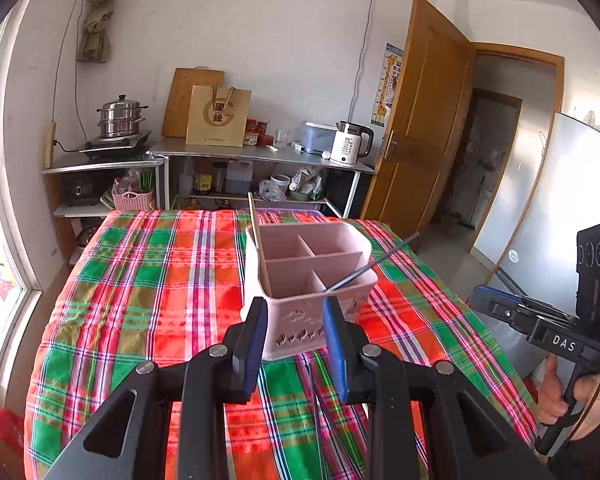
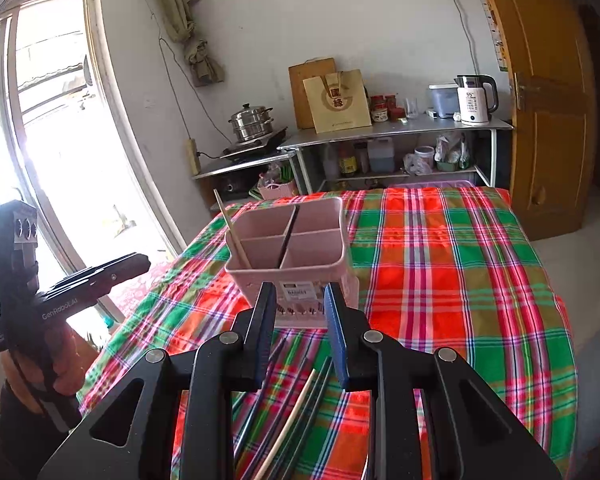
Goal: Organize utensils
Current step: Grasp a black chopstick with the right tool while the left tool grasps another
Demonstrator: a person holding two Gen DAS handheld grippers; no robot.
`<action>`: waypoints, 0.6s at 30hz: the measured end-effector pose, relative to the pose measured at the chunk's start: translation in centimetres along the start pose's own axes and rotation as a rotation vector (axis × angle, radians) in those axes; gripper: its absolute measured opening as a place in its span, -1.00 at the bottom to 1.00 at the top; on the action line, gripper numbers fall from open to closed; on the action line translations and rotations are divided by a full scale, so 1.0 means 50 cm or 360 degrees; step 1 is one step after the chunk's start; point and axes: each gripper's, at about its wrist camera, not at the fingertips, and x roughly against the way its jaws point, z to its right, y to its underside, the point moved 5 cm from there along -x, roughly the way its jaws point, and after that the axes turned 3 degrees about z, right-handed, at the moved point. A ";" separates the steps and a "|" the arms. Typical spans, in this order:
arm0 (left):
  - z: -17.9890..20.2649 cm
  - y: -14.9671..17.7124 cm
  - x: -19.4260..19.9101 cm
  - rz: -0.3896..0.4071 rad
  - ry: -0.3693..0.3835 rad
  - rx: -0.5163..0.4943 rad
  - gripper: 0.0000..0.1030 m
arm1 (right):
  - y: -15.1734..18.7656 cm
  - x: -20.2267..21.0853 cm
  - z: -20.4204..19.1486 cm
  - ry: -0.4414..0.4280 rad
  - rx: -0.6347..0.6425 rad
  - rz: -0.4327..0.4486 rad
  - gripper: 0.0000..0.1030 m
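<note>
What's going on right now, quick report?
Both tongs open, empty. Pink caddy holds two chopsticks. More chopsticks lie loose on the cloth. Nothing blocking.

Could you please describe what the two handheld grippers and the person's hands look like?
Both grippers, left gripper and right gripper, are black, angular linkages with silver pivot pins and blue finger pads. One handle reads "DAS", the other "GenRobot.AI". Bare hands grip pistol-style handles.

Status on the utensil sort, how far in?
Done: one wooden chopstick and one dark chopstick stand in the pink caddy. In hand: nothing; left hand-held gripper and right hand-held gripper are open. Left: loose chopsticks on the plaid cloth.
</note>
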 end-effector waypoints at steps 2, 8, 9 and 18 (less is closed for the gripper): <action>0.011 0.036 -0.008 -0.0048 0.0019 -0.0018 -0.46 | 0.031 -0.008 0.011 0.0022 -0.0005 -0.0050 -0.50; 0.031 0.145 -0.070 -0.0266 0.0050 -0.0060 -0.46 | 0.121 -0.050 0.037 0.0053 -0.0029 -0.0224 -0.50; 0.030 0.161 -0.082 -0.0305 0.0048 -0.0066 -0.46 | 0.133 -0.059 0.039 0.0058 -0.0028 -0.0252 -0.50; 0.034 0.250 -0.166 -0.0555 0.0033 -0.0132 -0.46 | 0.214 -0.120 0.050 0.0073 -0.0032 -0.0442 -0.50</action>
